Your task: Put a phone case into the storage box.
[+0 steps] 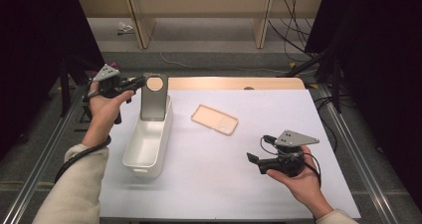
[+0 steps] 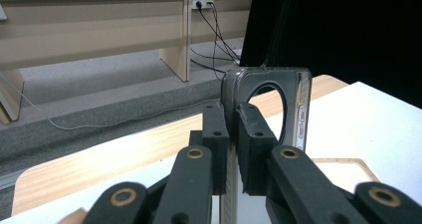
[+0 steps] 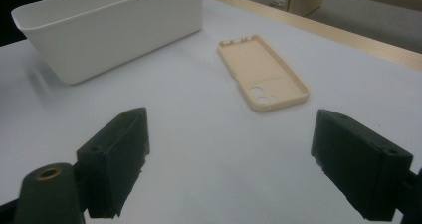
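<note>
A grey phone case (image 1: pixel 154 97) with a large round camera cut-out stands upright over the far end of the white bin (image 1: pixel 130 157). My left gripper (image 1: pixel 141 84) is shut on its upper left edge. In the left gripper view the pads (image 2: pixel 254 134) pinch the case's rim (image 2: pixel 298 99) at my left gripper (image 2: pixel 233 119). A beige phone case (image 1: pixel 215 119) lies flat, inner side up, mid-table. My right gripper (image 1: pixel 255 164) hovers at the front right, pointing left, open and empty. The right gripper view shows its open jaws (image 3: pixel 229 159), with the beige case (image 3: pixel 263 74) and the bin (image 3: pixel 119 30) beyond.
The white tabletop (image 1: pixel 224 189) has free room in front of the bin and the beige case. A wooden strip (image 1: pixel 234 82) runs along the far edge. Beyond it are wooden bench legs (image 1: pixel 262 20) and cables on the floor (image 1: pixel 293 32). Metal rails flank both sides.
</note>
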The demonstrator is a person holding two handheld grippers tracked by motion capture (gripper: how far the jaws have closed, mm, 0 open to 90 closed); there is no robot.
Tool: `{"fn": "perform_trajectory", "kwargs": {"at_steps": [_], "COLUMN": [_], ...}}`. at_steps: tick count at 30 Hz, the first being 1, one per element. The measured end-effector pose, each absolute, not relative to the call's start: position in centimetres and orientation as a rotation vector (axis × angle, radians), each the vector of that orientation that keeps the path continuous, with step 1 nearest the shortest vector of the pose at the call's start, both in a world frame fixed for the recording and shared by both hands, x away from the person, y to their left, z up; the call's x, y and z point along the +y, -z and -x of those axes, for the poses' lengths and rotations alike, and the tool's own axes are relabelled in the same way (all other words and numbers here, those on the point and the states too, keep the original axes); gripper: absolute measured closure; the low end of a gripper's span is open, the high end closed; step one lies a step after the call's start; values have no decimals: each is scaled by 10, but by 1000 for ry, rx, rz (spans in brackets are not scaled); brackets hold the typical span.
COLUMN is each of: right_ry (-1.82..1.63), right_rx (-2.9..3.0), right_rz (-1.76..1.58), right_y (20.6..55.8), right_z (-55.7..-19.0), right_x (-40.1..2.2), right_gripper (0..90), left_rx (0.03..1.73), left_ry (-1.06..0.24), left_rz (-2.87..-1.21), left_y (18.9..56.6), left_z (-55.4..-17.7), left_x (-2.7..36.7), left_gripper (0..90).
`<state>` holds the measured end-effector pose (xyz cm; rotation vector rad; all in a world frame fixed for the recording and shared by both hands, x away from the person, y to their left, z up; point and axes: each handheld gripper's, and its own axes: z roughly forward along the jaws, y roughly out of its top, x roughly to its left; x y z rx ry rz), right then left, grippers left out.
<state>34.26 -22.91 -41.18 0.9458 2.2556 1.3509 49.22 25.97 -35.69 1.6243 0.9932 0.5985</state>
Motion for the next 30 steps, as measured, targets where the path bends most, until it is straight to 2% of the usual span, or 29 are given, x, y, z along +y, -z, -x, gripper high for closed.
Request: {"fn": "perform_trajectory", "kwargs": {"at_steps": [30], "right_ry": [-1352], "right_rx": [2255], "right_rz": [-946], "right_y": [412], "right_z": [-343], "right_x": [-229], "right_gripper": [162], "left_rx": [1031], "left_ry": [-590], "left_rz": [-1630], "left_y": [369], "left_z": [-507], "left_x": [257], "left_gripper": [834]}}
